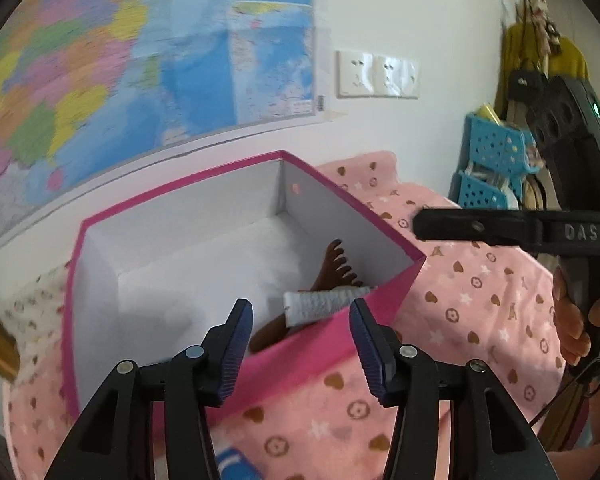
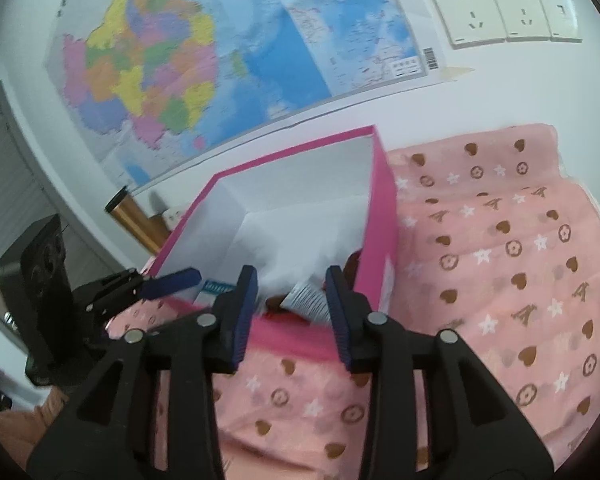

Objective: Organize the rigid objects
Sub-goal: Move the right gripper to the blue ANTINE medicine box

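A pink box (image 1: 380, 304) with white inside walls stands on a pink patterned cloth (image 1: 480, 292). Inside it lie a brown wooden comb-like massager (image 1: 336, 268) and a white wrapped tube (image 1: 324, 302). My left gripper (image 1: 300, 316) is open and empty, just in front of the box's near wall. My right gripper (image 2: 292, 284) is open and empty above the box's near edge (image 2: 296, 330); the white tube (image 2: 308, 300) shows between its fingers, lying in the box. The left gripper's blue fingertip (image 2: 172, 280) shows at the left of the right wrist view. A blue-white item (image 1: 232, 460) lies on the cloth below the left gripper.
A map (image 2: 220, 60) and wall sockets (image 2: 504, 8) are on the wall behind. Blue baskets (image 1: 496, 160) stand at the right. A gold cup (image 2: 132, 220) and a black speaker (image 2: 44, 272) are to the left of the box.
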`<action>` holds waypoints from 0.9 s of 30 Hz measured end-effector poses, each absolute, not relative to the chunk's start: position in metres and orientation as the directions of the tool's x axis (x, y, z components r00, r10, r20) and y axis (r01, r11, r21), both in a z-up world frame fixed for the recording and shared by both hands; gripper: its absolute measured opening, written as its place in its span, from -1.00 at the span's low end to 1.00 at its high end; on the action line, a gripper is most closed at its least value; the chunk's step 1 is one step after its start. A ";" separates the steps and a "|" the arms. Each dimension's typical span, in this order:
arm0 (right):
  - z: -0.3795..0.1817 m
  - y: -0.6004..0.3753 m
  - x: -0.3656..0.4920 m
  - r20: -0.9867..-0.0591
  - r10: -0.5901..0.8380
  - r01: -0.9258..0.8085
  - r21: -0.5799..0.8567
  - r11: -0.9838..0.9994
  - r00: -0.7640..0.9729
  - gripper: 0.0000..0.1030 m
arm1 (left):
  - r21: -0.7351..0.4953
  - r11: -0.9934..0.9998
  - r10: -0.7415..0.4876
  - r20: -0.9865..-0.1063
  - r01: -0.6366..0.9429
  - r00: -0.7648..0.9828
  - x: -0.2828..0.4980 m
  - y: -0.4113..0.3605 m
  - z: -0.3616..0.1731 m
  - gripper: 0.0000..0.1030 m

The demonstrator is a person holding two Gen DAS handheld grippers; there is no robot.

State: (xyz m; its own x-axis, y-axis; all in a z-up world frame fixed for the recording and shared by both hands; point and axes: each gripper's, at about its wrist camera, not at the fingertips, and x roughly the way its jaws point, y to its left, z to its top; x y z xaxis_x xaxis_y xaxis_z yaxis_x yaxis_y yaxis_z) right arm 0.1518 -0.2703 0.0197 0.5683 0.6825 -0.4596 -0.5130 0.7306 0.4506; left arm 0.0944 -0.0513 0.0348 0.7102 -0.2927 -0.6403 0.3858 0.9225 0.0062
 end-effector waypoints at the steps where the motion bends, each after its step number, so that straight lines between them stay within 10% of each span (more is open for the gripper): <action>1: 0.019 -0.269 0.147 -0.458 0.694 -0.525 0.454 0.720 0.555 -0.25 | -0.013 0.927 -0.297 -0.638 0.375 0.711 0.089 -0.043 0.035 0.00; 27: -0.027 -0.165 0.113 -0.578 0.773 -0.671 0.467 0.576 0.262 0.02 | -0.142 0.988 -0.146 -0.720 0.062 0.678 0.022 0.079 -0.025 0.07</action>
State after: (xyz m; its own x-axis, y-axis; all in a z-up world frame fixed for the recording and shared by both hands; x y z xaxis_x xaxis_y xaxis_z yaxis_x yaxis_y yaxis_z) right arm 0.1130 -0.1652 -0.0268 0.2619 0.7731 -0.5777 -0.6707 0.5762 0.4671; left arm 0.0222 0.0791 -0.0248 0.6784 -0.1462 -0.7200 0.0616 0.9879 -0.1425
